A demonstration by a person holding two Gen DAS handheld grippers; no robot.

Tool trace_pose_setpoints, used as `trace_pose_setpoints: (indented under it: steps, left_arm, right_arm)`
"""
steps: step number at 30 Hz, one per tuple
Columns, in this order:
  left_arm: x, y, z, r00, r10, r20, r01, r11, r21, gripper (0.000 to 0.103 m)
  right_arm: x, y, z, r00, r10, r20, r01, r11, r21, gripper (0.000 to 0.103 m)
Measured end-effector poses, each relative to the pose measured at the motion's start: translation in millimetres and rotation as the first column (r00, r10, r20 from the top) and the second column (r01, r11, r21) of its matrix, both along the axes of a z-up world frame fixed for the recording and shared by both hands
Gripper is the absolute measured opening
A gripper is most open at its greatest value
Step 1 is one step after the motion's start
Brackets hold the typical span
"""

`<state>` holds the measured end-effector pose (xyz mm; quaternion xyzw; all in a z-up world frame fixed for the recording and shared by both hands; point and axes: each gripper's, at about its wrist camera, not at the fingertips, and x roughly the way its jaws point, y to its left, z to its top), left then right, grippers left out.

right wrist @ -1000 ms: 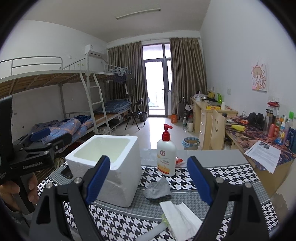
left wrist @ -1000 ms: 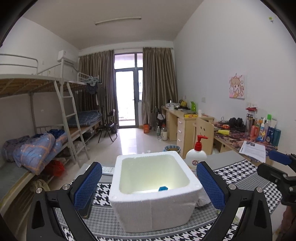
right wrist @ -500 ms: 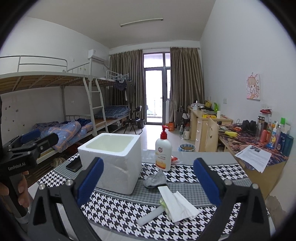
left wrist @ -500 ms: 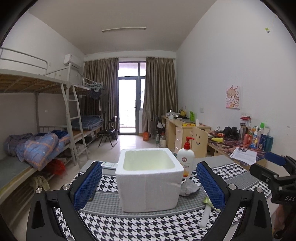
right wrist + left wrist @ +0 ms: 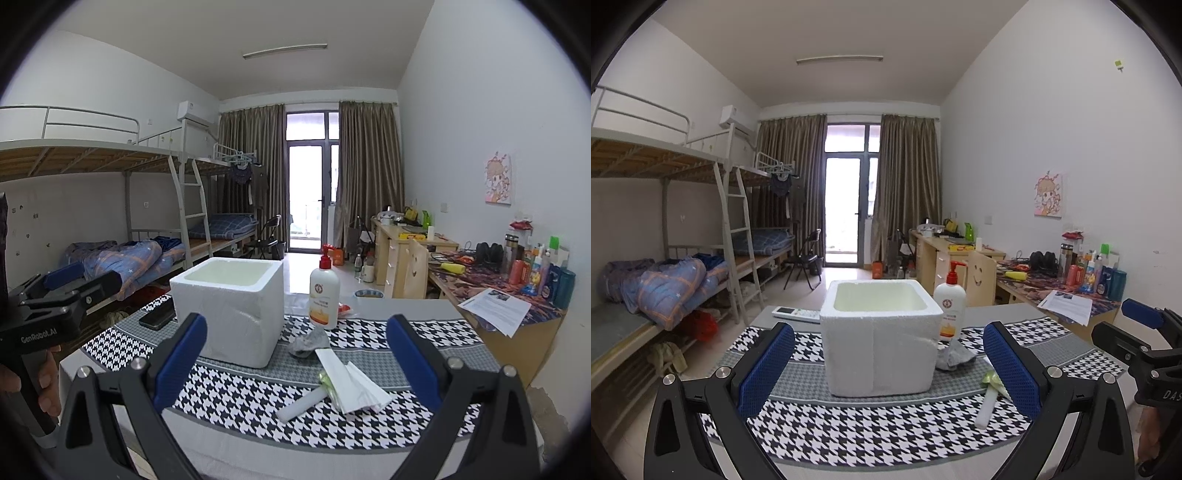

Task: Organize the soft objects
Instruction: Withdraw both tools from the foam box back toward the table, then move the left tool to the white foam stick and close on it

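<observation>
A white foam box stands open on a houndstooth cloth. Right of it lie a crumpled grey cloth, a folded white tissue and a white foam stick. My left gripper is open and empty, back from the box's near side. My right gripper is open and empty, near the table's front edge, in front of the cloth and tissue. The inside of the box is hidden.
A lotion pump bottle stands behind the grey cloth. A remote and a black phone lie left of the box. A cluttered desk is at the right, bunk beds at the left.
Both grippers have pulled back and lowered away from the box. The box's inside, with a small blue object, was in the left wrist view and is now hidden.
</observation>
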<state>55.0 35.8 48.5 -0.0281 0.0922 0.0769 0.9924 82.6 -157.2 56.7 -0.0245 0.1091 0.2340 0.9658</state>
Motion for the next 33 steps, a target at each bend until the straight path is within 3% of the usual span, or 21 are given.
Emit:
trace_pose_setpoints:
  steps: [10,16,21,33]
  left_arm:
    - [-12,-18,-23,1.000,-0.023,0.020,0.023,1.000,-0.005,0.102]
    - [-6,-25,-45,0.999,-0.042,-0.019,0.042,0.999,-0.002,0.102]
    - [0,-28,-59,0.997,-0.069,-0.042,0.068,0.997,-0.032,0.102]
    - [23,-40,-85,0.990,-0.127,-0.055,0.127,0.992,0.000,0.102]
  right_arm:
    - [-15,-16,-20,1.000,-0.022,0.022,0.022,1.000,0.015,0.099]
    - [-16,-21,-38,0.999,-0.045,0.007,0.045,0.999,0.002,0.099]
    - [-8,-21,-52,0.998,-0.060,-0.025,0.060,0.998,-0.013,0.099]
    - [16,-31,-82,0.990,-0.121,-0.079,0.119,0.993,-0.021,0.099]
